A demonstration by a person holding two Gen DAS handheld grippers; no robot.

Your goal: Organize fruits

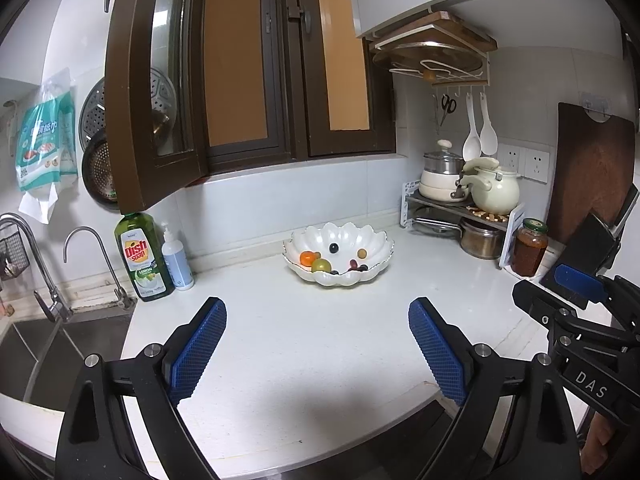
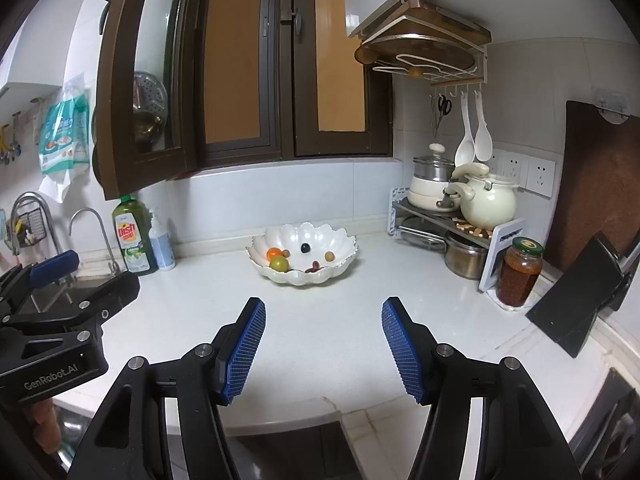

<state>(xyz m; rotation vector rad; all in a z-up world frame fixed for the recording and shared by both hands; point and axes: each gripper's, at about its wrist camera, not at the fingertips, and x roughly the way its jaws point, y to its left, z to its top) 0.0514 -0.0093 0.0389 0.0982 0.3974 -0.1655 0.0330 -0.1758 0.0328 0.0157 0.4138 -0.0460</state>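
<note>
Grippers over bare counter — fruit bowl ahead of you.
Your left gripper (image 1: 317, 326) stands wide, your right gripper (image 2: 323, 326) half-spread, both empty; beyond them the white scalloped bowl (image 1: 374, 268) holds the fruits (image 1: 320, 265) — near the window wall.

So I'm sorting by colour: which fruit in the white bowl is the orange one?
The orange fruit at the left of the white bowl, just behind the larger green fruit; the other pieces are dark or tan.
</note>
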